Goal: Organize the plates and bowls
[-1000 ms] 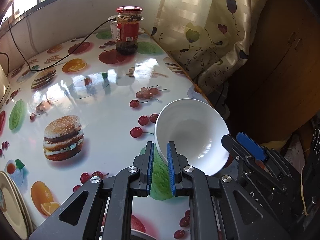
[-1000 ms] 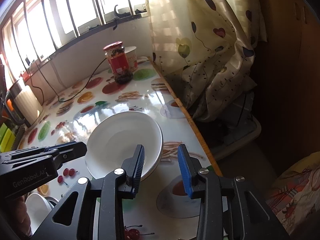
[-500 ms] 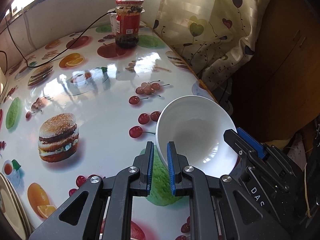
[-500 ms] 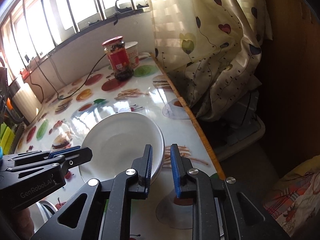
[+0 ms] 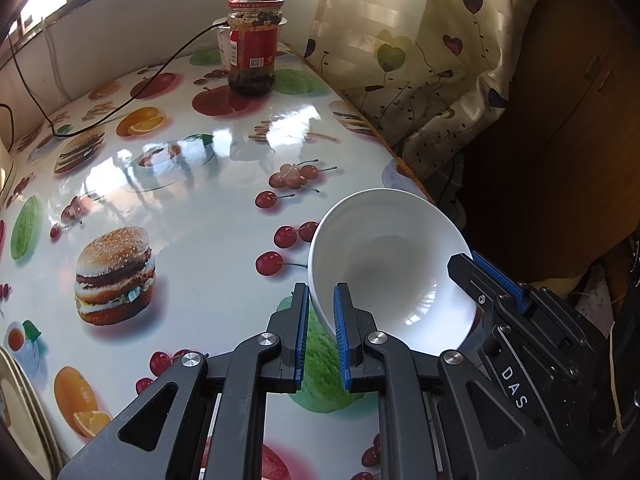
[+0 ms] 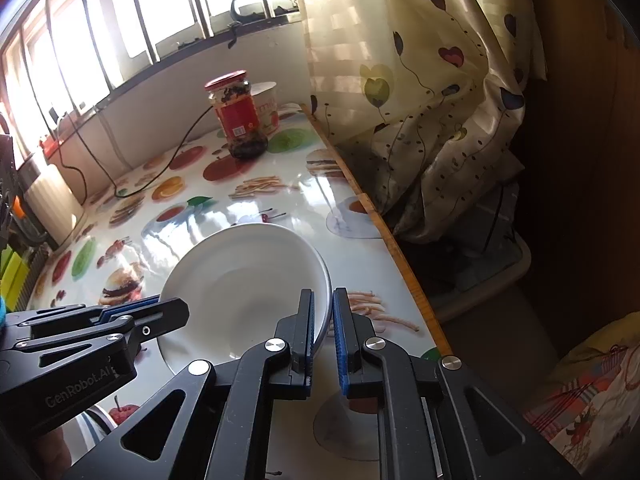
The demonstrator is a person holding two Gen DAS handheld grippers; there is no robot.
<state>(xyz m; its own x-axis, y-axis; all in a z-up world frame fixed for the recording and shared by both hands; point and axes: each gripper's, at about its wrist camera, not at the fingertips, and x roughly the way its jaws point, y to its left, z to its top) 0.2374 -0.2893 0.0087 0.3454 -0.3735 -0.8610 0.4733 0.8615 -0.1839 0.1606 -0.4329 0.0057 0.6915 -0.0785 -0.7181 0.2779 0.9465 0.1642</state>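
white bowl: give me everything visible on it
The white bowl is plain, glossy, ceramic-looking, empty and unchipped. It sits tilted near the table's right edge, over the printed cloth. The left tool pinches its near-left rim; the right tool, whose jaws have just been closing, clamps the opposite rim.

One white bowl sits near the edge of the surface, which is covered in printed fruit and burgers. One glass jar with a red lid stands at the far end, and one white cup stands just behind it. One black cable trails across the far side. At the lower left edge of the left wrist view, plates are stacked; two rims show, though the full count is cut off. One patterned curtain hangs beside the surface. Two grippers are in view, the left gripper and the right gripper.
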